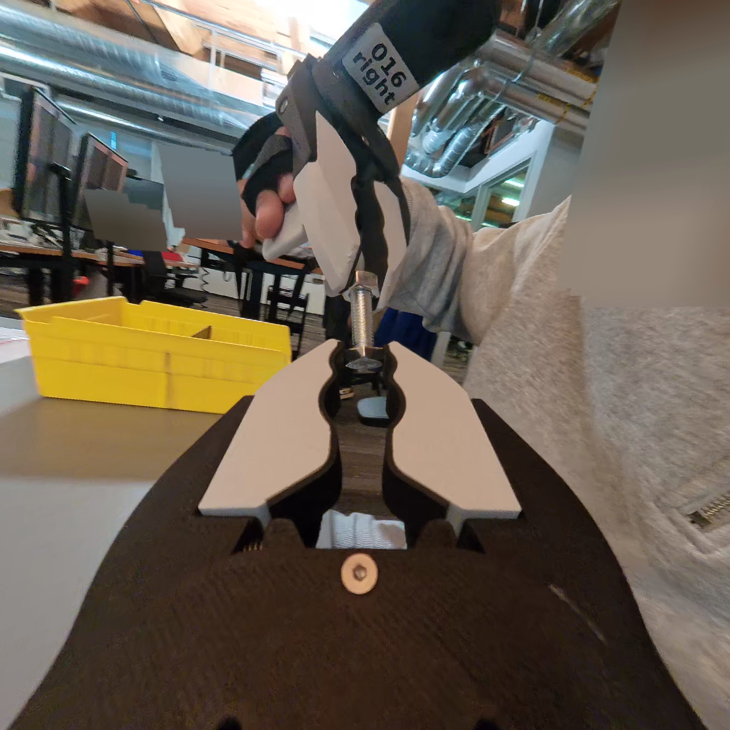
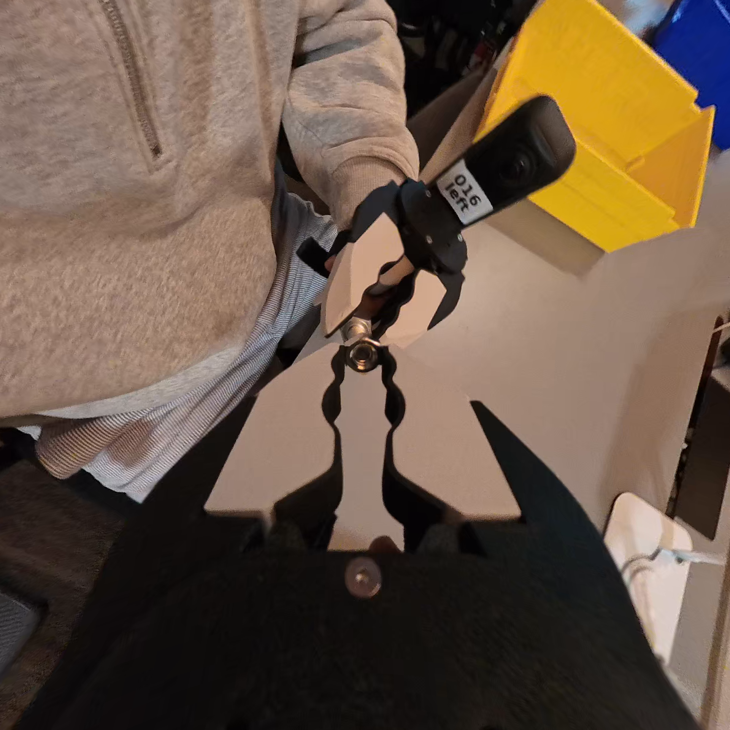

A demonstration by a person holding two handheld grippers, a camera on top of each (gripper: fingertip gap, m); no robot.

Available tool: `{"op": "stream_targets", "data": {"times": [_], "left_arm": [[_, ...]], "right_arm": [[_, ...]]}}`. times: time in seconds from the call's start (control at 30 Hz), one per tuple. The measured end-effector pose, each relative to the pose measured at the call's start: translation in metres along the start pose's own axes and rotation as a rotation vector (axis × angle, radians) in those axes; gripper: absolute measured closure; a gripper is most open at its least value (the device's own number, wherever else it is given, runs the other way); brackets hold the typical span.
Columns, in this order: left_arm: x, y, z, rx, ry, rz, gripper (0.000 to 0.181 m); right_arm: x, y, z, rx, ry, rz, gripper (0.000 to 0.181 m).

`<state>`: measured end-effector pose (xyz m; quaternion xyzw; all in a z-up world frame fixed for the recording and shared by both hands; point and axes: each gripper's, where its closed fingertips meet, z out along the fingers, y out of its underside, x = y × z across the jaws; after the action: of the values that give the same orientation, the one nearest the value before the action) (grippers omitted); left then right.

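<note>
In the left wrist view, my left gripper (image 1: 361, 350) is shut on a small metal nut (image 1: 361, 362) held between its tips. My right gripper (image 1: 361, 285) comes down from above, shut on the hex head of a silver bolt (image 1: 362, 316). The bolt hangs threads down, with its tip at the nut. In the right wrist view, my right gripper (image 2: 362, 353) grips the bolt head (image 2: 361, 358), seen end-on. Just beyond it, my left gripper (image 2: 361, 335) holds the nut (image 2: 354, 328). Both grippers are held in the air in front of a person's grey sweater (image 2: 138, 237).
A yellow divided bin (image 1: 138, 355) stands on the grey table (image 1: 79, 454) to the left; it also shows in the right wrist view (image 2: 592, 138). A blue bin (image 2: 695, 51) lies beyond it. A white object (image 2: 648, 553) sits at the lower right. Desks and chairs stand far behind. My two grippers' fingertips are within a few centimetres of each other.
</note>
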<state>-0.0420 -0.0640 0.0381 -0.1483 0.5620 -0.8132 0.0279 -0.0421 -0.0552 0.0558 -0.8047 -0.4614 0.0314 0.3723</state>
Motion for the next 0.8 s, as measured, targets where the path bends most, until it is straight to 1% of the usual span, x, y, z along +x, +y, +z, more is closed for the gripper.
{"op": "stream_targets", "data": {"times": [0.1, 0.2, 0.27, 0.3, 0.43, 0.53, 0.6, 0.73, 0.8], "left_arm": [[0.009, 0.0, 0.001, 0.008, 0.096, -0.118, 0.163], [0.017, -0.004, -0.001, 0.039, 0.21, -0.281, 0.163], [0.016, -0.005, -0.002, 0.06, 0.238, -0.346, 0.163], [0.015, -0.005, -0.003, 0.066, 0.232, -0.35, 0.163], [0.007, -0.002, -0.002, 0.058, 0.154, -0.273, 0.162], [0.003, 0.005, 0.0, 0.011, 0.098, -0.201, 0.15], [-0.003, 0.012, 0.002, -0.036, 0.031, -0.13, 0.146], [-0.022, 0.027, 0.003, -0.147, -0.148, 0.073, 0.144], [-0.025, 0.034, 0.004, -0.206, -0.188, 0.153, 0.144]], "right_arm": [[-0.005, -0.005, 0.0, 0.034, -0.017, -0.051, 0.163], [-0.007, -0.01, 0.0, 0.058, -0.016, -0.078, 0.163], [-0.006, -0.01, 0.0, 0.052, -0.01, -0.08, 0.163], [-0.005, -0.01, 0.0, 0.048, -0.006, -0.076, 0.163], [-0.002, -0.006, 0.001, 0.026, 0.006, -0.039, 0.163], [-0.002, 0.002, 0.003, -0.025, 0.004, -0.002, 0.163], [-0.003, 0.01, 0.005, -0.071, -0.004, 0.043, 0.163], [-0.005, 0.029, 0.01, -0.203, -0.017, 0.197, 0.163], [-0.006, 0.039, 0.011, -0.292, -0.018, 0.332, 0.163]]}}
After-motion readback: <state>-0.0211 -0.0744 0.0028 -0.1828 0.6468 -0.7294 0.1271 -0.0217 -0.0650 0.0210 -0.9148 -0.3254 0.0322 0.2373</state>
